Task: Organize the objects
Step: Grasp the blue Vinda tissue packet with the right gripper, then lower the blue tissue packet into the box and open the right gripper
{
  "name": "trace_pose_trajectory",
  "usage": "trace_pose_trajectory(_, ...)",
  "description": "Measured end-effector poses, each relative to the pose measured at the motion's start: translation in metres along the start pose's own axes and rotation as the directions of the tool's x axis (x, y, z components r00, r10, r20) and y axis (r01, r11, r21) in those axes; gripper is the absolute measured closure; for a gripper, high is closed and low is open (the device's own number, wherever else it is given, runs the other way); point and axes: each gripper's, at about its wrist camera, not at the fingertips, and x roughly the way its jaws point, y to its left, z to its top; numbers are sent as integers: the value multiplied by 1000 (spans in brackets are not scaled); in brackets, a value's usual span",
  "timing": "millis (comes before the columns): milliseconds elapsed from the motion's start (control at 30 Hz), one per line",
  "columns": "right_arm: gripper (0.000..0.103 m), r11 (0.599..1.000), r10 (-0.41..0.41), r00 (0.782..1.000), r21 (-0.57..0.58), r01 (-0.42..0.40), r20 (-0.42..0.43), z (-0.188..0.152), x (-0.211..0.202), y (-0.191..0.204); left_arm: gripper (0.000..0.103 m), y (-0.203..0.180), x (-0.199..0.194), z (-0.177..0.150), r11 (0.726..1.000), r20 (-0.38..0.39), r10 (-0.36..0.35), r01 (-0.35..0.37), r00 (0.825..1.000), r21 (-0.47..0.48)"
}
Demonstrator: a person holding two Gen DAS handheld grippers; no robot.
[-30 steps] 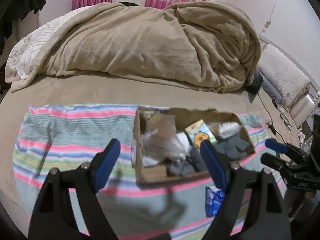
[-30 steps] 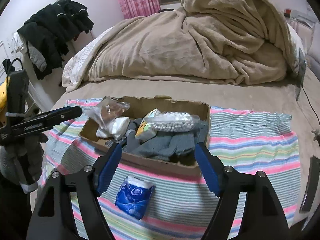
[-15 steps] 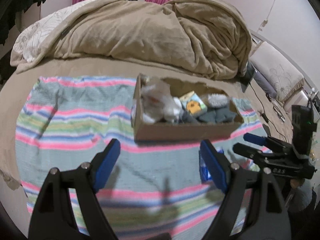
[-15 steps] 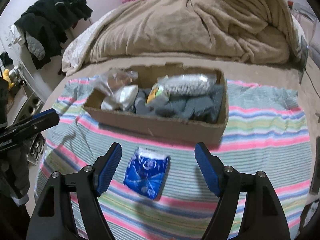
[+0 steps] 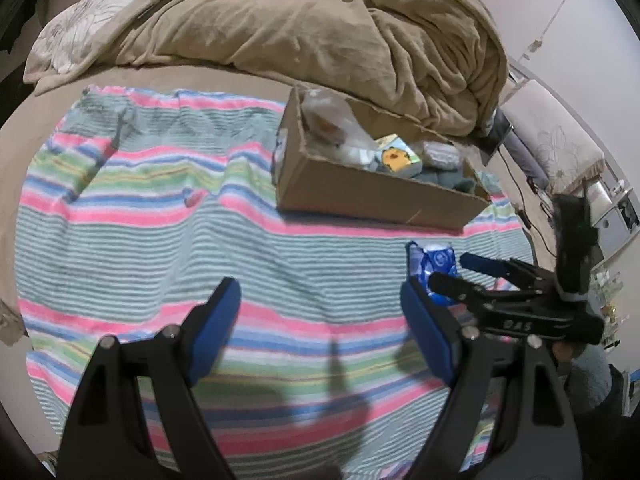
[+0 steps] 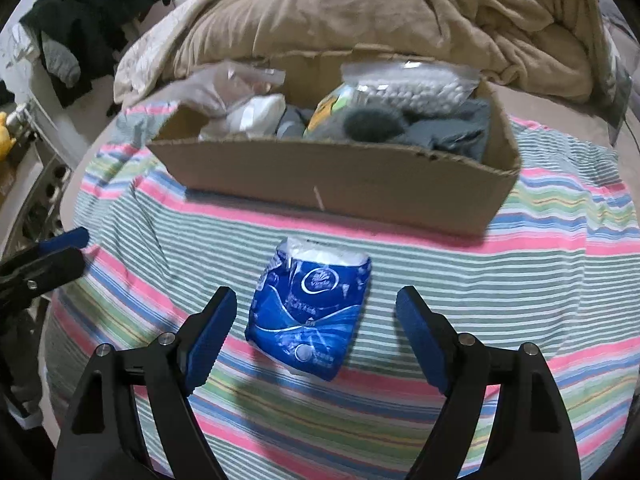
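The bed [image 5: 132, 76] has a tan sheet. A big tan blanket [image 6: 360, 12] lies crumpled on the far part of the bed, and a white floral quilt [image 5: 68, 28] shows from under it at the left. A striped cloth [image 6: 540, 280] in pink, green and blue is spread on the near part. On this cloth stands an open cardboard box [image 6: 340, 184], filled with bags and grey clothing. A blue tissue pack [image 6: 310, 312] lies flat on the cloth just in front of the box, not touching it.
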Motion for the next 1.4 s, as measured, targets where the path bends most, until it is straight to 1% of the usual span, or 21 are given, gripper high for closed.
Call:
trace_pose_trajectory(167,19,1000,8,998,-23,-9,-57,-4,22,11,20,6,-1,-3,1000,-1,-7,7,1000,-15)
trace_pose_trajectory(267,19,998,-30,997,-50,27,-69,-6,29,16,20,8,-2,-4,1000,-1,-10,10,1000,-17)
trace_pose_trajectory(333,28,997,-43,997,-65,39,-67,-6,29,19,20,8,-3,-4,1000,0,-10,10,1000,-18)
trace_pose_trajectory(367,38,996,-53,997,-69,48,-63,-6,28,19,20,8,-3,-4,1000,0,-10,10,1000,-18)
trace_pose_trajectory(400,40,996,-63,996,-72,59,-60,-6,27,18,20,8,-3,-4,1000,0,-10,10,1000,-18)
trace_pose_trajectory(433,41,996,-59,997,-69,54,-59,-6,25,16,20,7,-3,-4,1000,1,-10,10,1000,-18)
trace_pose_trajectory(500,47,997,-50,997,-67,46,-56,-6,22,13,20,8,-4,-4,1000,2,-10,10,1000,-16)
trace_pose_trajectory(567,48,997,-43,998,-70,39,-53,-6,19,13,20,6,-6,-4,1000,4,-9,9,1000,-13)
trace_pose_trajectory(633,49,997,-31,998,-70,27,-47,-5,14,14,20,5,-7,-3,1000,5,-6,6,1000,-11)
trace_pose_trajectory(700,49,998,0,999,-64,-3,-41,-3,8,15,20,4,-9,-2,1000,6,0,0,1000,-10)
trace_pose_trajectory(833,49,997,25,1000,-78,-26,-8,4,-9,23,20,3,-13,1,1000,21,6,-6,1000,-10)
trace_pose_trajectory(1067,48,994,51,996,-97,-44,67,24,-39,28,20,-1,-16,9,1000,40,19,-20,999,10)
trace_pose_trajectory(1400,48,992,62,990,-119,-47,127,59,-50,26,20,4,-15,30,998,72,50,-51,996,21)
